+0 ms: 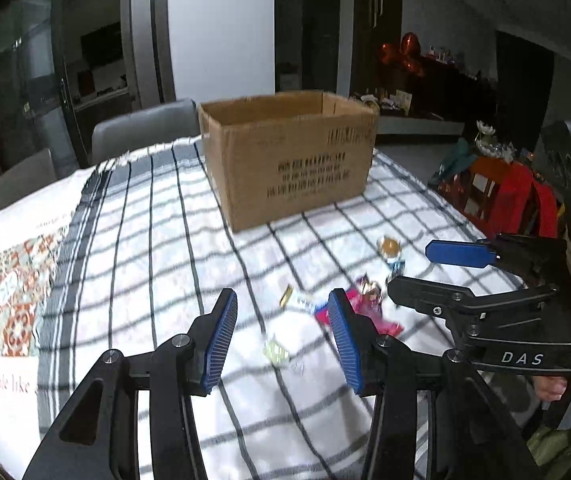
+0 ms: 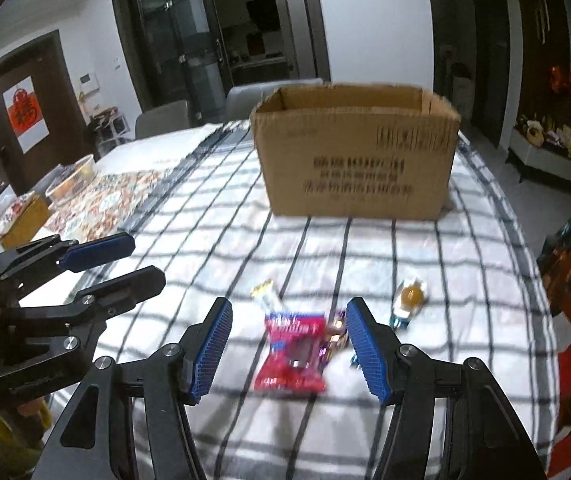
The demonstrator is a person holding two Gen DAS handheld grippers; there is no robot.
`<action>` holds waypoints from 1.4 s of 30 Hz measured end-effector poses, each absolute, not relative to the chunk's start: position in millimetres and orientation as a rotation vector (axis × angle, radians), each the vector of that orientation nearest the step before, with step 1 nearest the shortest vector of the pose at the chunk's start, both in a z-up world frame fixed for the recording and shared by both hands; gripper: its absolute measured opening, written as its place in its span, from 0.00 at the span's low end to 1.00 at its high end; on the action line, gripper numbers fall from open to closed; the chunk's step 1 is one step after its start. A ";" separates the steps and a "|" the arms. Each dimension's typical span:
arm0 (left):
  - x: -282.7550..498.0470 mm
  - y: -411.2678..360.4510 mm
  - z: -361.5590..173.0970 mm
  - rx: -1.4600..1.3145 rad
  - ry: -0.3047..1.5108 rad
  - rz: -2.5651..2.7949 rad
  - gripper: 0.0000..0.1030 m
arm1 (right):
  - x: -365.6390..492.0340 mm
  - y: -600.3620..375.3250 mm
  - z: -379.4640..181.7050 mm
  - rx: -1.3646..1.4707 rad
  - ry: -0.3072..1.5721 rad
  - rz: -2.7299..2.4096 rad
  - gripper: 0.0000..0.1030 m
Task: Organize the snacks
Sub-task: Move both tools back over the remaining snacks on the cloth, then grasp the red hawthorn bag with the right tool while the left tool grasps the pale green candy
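Right gripper fingers spread, pinching nothing; red packet lying flat on the desk dead ahead between them at lower centre, long axis running up-frame toward the cardboard box. Left gripper likewise spread and empty, a pale green wrapper just beyond. Packet labels too blurred to read; box interior hidden.

The worktop wears a white cloth with dark checks. An open cardboard box stands at twelve o'clock. Nearer, at six, lie a red packet, a small white wrapper and, toward three, a round orange sweet.
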State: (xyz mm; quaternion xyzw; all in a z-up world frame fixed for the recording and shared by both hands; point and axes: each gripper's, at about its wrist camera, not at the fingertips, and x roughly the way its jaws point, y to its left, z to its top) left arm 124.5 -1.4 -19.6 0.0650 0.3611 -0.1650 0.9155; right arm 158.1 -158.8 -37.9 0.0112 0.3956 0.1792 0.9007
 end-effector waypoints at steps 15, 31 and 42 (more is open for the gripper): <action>137.4 1.2 -79.0 0.110 0.886 -0.387 0.35 | 160.6 -151.6 -86.7 0.086 0.945 0.389 0.51; 163.5 -0.7 -107.3 0.041 0.977 -0.414 0.26 | 180.6 -149.6 -108.8 0.122 1.010 0.370 0.48; 166.5 6.6 -111.9 0.045 0.980 -0.346 0.24 | 185.1 -142.3 -113.8 0.097 1.016 0.362 0.44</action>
